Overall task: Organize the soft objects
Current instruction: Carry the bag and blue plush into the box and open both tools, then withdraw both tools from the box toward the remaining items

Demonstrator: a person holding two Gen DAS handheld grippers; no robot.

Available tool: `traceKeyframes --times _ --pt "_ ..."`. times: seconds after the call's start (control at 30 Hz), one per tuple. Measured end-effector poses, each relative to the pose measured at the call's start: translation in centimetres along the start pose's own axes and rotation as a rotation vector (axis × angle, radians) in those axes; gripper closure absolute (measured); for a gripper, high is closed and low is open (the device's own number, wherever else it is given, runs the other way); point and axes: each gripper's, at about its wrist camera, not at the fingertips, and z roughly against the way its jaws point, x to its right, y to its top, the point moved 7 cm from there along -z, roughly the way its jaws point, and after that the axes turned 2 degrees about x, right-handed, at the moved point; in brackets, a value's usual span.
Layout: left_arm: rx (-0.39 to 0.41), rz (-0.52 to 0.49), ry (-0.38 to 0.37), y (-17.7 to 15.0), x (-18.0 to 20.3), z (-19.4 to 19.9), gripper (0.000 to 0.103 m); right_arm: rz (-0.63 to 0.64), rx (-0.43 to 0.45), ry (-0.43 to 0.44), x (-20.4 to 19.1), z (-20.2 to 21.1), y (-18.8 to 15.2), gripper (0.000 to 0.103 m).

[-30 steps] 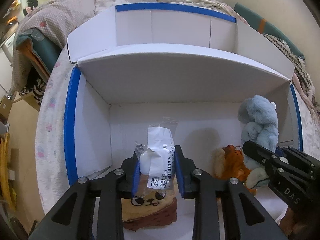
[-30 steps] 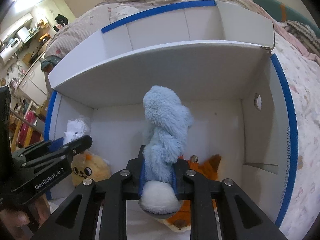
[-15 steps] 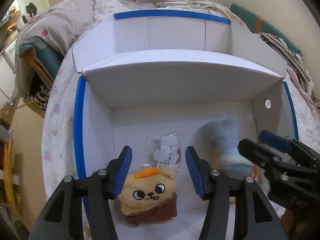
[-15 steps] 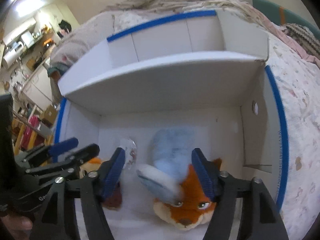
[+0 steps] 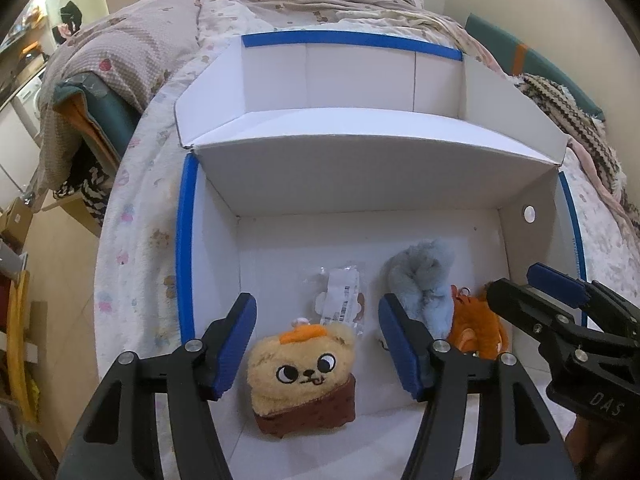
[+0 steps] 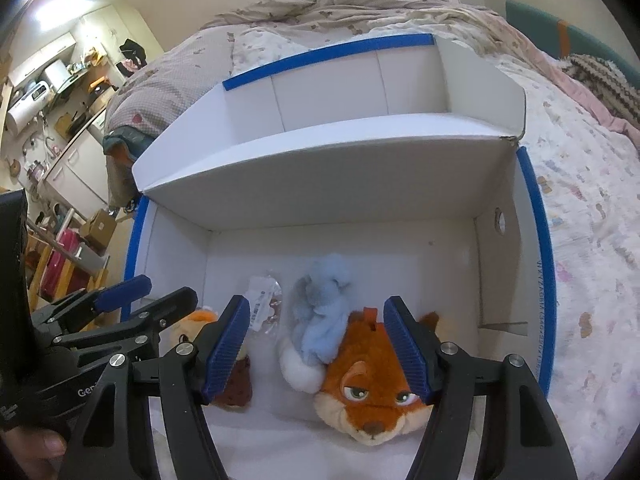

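A white cardboard box (image 5: 208,264) with blue-taped edges lies open on a bed. On its floor lie a tan bear plush (image 5: 304,376), a clear-bagged small item (image 5: 340,296), a light blue furry plush (image 5: 424,280) and an orange fox plush (image 5: 476,328). My left gripper (image 5: 318,340) is open and empty, above the bear. My right gripper (image 6: 316,348) is open and empty, above the blue plush (image 6: 324,304) and the fox (image 6: 372,384). The bagged item (image 6: 262,300) lies just left of the blue plush. The bear (image 6: 236,384) is mostly hidden there. Each gripper shows in the other's view, the right (image 5: 536,292) and the left (image 6: 156,292).
The box's white inner flap (image 5: 380,160) overhangs the back of the compartment. A rumpled floral blanket (image 6: 592,208) surrounds the box. A dark striped knit (image 5: 576,120) lies at the right. Shelves and kitchen clutter (image 6: 52,92) stand far left.
Both grippers opened and pulled back. The left let go of the bagged item and the right let go of the blue plush; both now lie on the box floor.
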Motion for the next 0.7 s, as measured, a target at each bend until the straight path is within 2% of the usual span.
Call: traceKeyframes --times 0.3,0.7 --pt "0.032 0.009 -0.007 -0.4 -0.5 3.0 0.043 0.020 0.026 -0.017 -0.8 3.1 -0.7 0.029" --pt "0.066 0.034 -0.008 -3.1 -1.9 7.8 0.043 0.042 0.045 -0.032 -2.0 8.0 -3.4 0.030"
